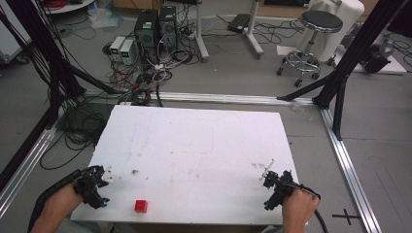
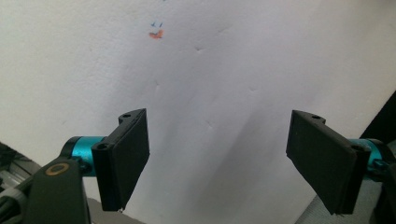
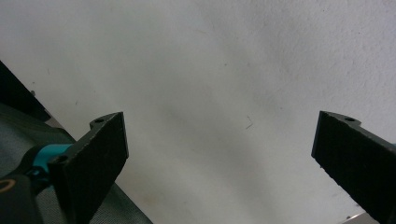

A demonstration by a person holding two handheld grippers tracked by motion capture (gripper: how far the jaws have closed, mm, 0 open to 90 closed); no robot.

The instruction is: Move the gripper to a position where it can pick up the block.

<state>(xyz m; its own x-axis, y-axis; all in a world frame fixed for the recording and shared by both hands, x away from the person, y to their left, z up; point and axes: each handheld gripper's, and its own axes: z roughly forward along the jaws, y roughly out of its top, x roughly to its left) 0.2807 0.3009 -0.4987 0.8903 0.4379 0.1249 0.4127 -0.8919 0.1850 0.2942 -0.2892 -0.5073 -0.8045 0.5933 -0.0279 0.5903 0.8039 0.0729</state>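
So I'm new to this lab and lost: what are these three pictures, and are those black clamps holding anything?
A person holds one hand-held gripper in each hand: the left hand-held gripper and the right hand-held gripper. The high view looks down from above at the white table. Each of the other two pictures comes from a camera riding on a gripper, looking along its two black jaws. Both pairs of jaws stand wide apart over bare white surface, holding nothing. A small red cube lies near the table's front edge, closer to the left gripper.

The white table [image 1: 194, 145] looks matt and scuffed; the gripper fingers [image 2: 126, 154] are matt black, finely textured.
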